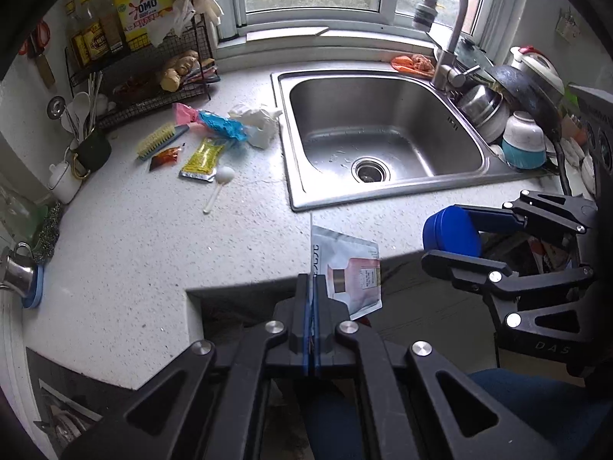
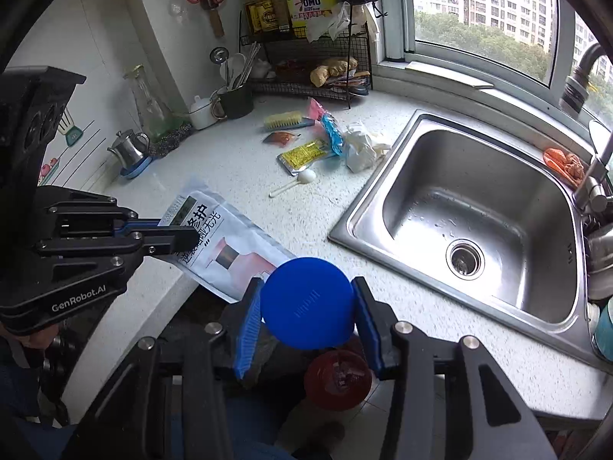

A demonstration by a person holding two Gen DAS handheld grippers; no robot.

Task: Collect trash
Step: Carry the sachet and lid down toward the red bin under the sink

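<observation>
Nearest, the left gripper (image 1: 311,287) has its fingers clenched flat on the edge of a white and pink printed foil sachet (image 1: 350,272), held off the front edge of the speckled white bench (image 1: 153,268). Just beside it, the right gripper (image 2: 306,306) grasps a round blue plastic lid (image 2: 306,303) across its width, above a red bin (image 2: 337,379) on the floor.

The sachet looks light and floppy, so an edge pinch should do; the lid seems stiff and smooth and may slip unless gripped by its rim.

Farther back on the bench, left of the steel sink (image 1: 383,134), more trash lies apart: a small white plastic spoon (image 1: 220,184), a yellow packet (image 1: 203,159), a small red sauce packet (image 1: 164,157), a blue and pink wrapper (image 1: 214,122) and crumpled white tissue (image 1: 260,122), soft and best pinched at a fold.
</observation>
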